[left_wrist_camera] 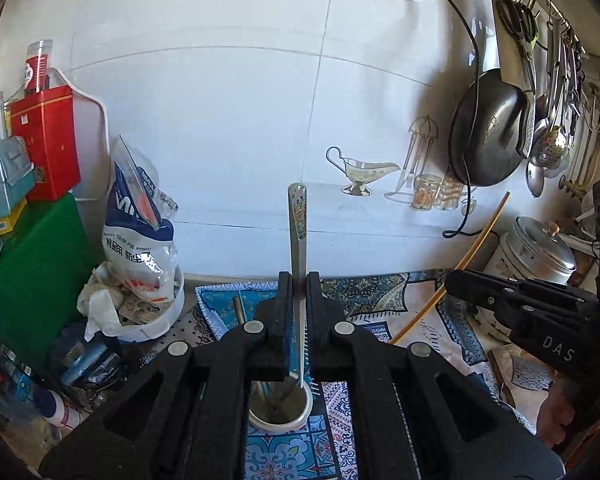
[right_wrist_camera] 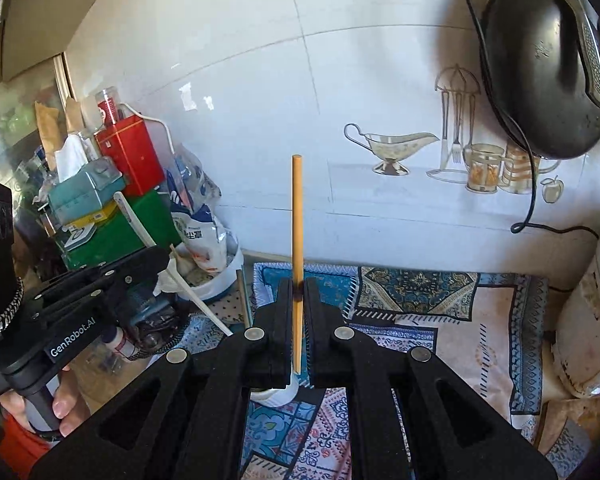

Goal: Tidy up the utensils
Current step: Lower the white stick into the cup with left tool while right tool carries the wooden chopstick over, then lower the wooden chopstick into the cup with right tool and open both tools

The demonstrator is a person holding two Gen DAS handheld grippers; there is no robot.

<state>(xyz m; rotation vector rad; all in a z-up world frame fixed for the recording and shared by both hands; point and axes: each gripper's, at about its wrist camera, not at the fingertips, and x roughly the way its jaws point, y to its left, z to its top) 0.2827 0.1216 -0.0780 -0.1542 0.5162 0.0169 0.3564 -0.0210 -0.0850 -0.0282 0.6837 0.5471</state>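
left gripper (left_wrist_camera: 299, 280): fingers clamped on a white utensil (left_wrist_camera: 297, 216), which stood upright between them, its patterned end pointing up toward the far wall.
utensil's lower end: hung just above the cup (left_wrist_camera: 281, 416); touching or not, cannot tell.
right gripper (right_wrist_camera: 299, 286): fingers clamped on a chopstick (right_wrist_camera: 297, 216), held upright, its top end before the wall tiles.
chopstick's lower end: reached down between the fingers, above the cup.
cup: white, near on the patterned cloth (left_wrist_camera: 380, 292), under both grippers, with some thin things inside.
right gripper from the left view: at the right, carrying the chopstick tilted.
left gripper from the right view: at the left, a hand (right_wrist_camera: 40, 404) round its grip.
left of surface: green box (left_wrist_camera: 32, 280), red tin (left_wrist_camera: 46, 140), bag (left_wrist_camera: 140, 216) in a white tub.
right wall: black pan (left_wrist_camera: 488, 128) and ladles hanging.
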